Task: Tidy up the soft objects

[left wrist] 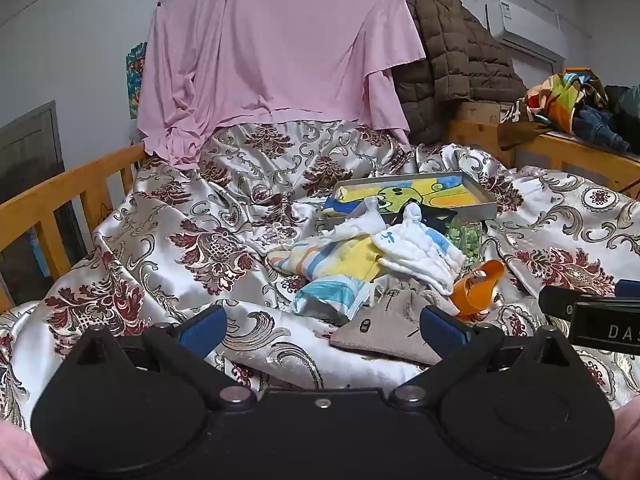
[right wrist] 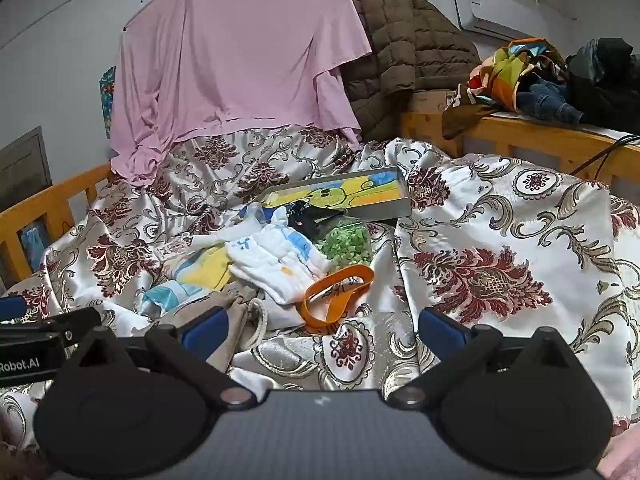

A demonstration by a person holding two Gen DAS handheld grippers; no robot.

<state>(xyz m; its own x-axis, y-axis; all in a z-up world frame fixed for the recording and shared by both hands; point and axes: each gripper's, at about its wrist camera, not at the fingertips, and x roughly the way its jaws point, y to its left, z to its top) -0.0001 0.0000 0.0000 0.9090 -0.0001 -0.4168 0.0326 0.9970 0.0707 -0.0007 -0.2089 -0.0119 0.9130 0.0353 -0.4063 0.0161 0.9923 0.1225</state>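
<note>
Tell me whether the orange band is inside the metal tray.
No, the orange band lies on the bedspread, in front of the metal tray.

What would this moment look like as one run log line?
left gripper: open, empty | right gripper: open, empty | soft pile: untouched on bedspread | tray: behind pile

Glossy satin bedspread, matt cloth pouch, metal tray — wooden bed rail.
</note>
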